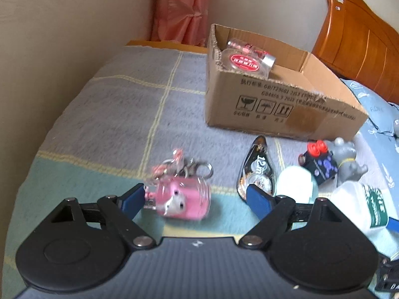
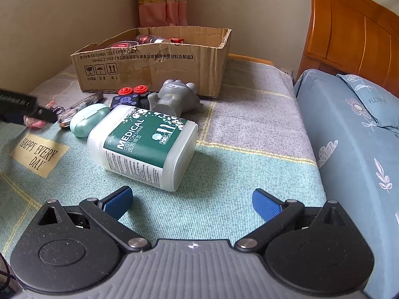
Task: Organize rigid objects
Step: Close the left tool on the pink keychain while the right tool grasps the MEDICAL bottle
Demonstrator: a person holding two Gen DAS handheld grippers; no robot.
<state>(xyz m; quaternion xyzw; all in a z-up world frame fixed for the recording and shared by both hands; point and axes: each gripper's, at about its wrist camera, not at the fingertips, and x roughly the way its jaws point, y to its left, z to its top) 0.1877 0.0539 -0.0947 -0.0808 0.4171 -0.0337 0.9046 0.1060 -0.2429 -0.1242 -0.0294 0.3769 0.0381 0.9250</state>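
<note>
The pink keychain charm [image 1: 183, 198] lies on the bed blanket [image 1: 119, 114], just ahead of your left gripper [image 1: 195, 199] and between its blue pads, nearer the left pad; neither pad presses on it. Its rings trail away toward the cardboard box [image 1: 274, 104], which sits farther ahead and to the right, jars already inside. Your left gripper stands wide and holds nothing. The correction tape [image 1: 259, 172] and mint case [image 1: 295, 182] lie to the right of the charm. Your right gripper [image 2: 192, 203] is also wide and empty, with the cotton swab bottle [image 2: 147, 144] directly ahead, its long axis slanting away to the left.
</note>
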